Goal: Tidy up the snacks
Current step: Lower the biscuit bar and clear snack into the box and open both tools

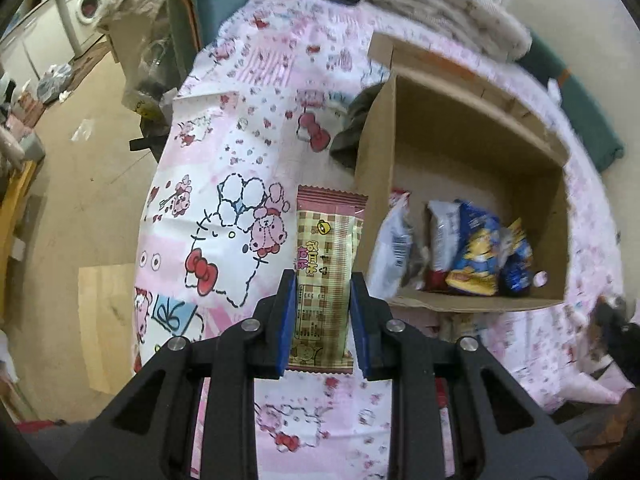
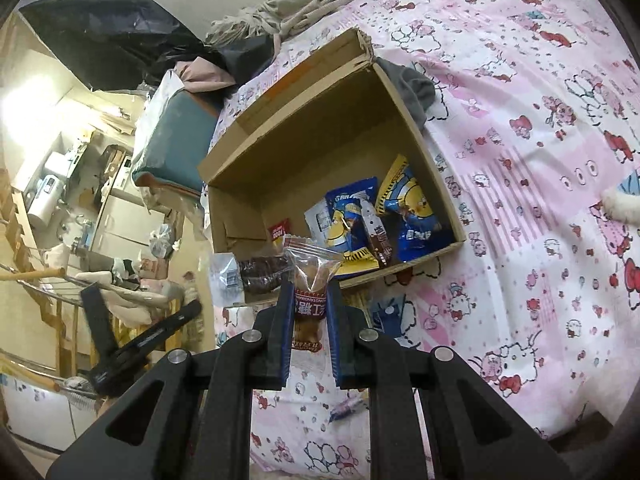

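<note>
My left gripper [image 1: 323, 280] is shut on a long checked beige and maroon snack packet [image 1: 326, 264], held above the pink bedsheet just left of an open cardboard box [image 1: 472, 136]. The box holds several snack packets [image 1: 476, 252], blue, yellow and white. My right gripper [image 2: 311, 292] is shut on a small clear packet with a brown pastry [image 2: 310, 280], held just before the near edge of the same box [image 2: 280, 156]. Blue and yellow packets [image 2: 360, 220] lie inside it, and a dark chocolate snack [image 2: 260, 274] sits at its near left corner.
The box rests on a bed with a pink cartoon-print sheet [image 2: 520, 160]. A dark grey cloth [image 2: 416, 84] lies beside the box. Crumpled beige bedding [image 1: 440, 8] is at the bed's head. The floor [image 1: 92, 184] and clutter lie off the bed's side.
</note>
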`<state>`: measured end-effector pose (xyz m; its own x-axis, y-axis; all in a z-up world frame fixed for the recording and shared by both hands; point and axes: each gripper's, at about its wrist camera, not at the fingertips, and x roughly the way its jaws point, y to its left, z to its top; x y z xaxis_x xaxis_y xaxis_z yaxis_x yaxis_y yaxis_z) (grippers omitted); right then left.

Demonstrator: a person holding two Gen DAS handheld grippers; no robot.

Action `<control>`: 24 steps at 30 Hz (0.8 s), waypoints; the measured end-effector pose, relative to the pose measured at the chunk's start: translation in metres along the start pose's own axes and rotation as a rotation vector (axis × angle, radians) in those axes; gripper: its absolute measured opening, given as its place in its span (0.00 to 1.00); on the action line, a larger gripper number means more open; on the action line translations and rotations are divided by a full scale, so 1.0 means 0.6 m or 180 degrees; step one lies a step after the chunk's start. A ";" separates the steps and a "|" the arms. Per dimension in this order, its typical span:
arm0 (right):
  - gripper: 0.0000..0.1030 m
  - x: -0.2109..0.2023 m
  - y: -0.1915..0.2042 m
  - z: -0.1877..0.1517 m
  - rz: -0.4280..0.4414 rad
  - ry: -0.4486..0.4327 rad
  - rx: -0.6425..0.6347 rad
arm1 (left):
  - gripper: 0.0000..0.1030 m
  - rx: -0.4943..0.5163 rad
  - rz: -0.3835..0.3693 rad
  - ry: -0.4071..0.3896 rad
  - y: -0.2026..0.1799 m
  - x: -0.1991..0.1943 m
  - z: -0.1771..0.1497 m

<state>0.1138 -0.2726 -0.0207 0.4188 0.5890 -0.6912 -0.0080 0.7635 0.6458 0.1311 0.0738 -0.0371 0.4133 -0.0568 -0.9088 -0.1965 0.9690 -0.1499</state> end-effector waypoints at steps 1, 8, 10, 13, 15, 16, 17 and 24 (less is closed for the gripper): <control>0.16 0.004 -0.001 -0.001 -0.0011 0.0015 -0.0009 | 0.21 -0.0003 0.0022 0.0052 0.001 0.011 0.003; 0.16 0.019 -0.019 0.002 0.0036 0.0121 0.0125 | 0.21 -0.0056 -0.0335 0.0166 -0.019 0.002 -0.005; 0.16 0.022 -0.031 0.002 0.0186 0.0172 0.0292 | 0.21 -0.0101 -0.0545 0.0180 -0.032 -0.010 -0.010; 0.16 0.027 -0.033 0.002 0.0222 0.0202 0.0362 | 0.21 -0.0001 -0.0624 0.0206 -0.061 -0.011 -0.012; 0.16 0.029 -0.028 0.004 0.0245 0.0220 0.0364 | 0.21 0.0089 -0.0659 0.0227 -0.082 -0.008 -0.010; 0.16 0.029 -0.025 0.005 0.0230 0.0212 0.0341 | 0.21 0.0153 -0.0653 0.0212 -0.096 -0.007 -0.008; 0.16 0.029 -0.022 0.008 0.0213 0.0205 0.0318 | 0.21 0.0207 -0.0649 0.0206 -0.107 -0.007 -0.004; 0.16 0.044 -0.013 0.058 -0.0081 0.0110 0.0109 | 0.21 0.0433 -0.0758 0.0267 -0.194 0.024 0.029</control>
<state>0.1564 -0.2724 -0.0326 0.3869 0.5787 -0.7179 0.0334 0.7692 0.6381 0.1752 -0.0355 -0.0262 0.3572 -0.3009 -0.8842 0.0207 0.9490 -0.3146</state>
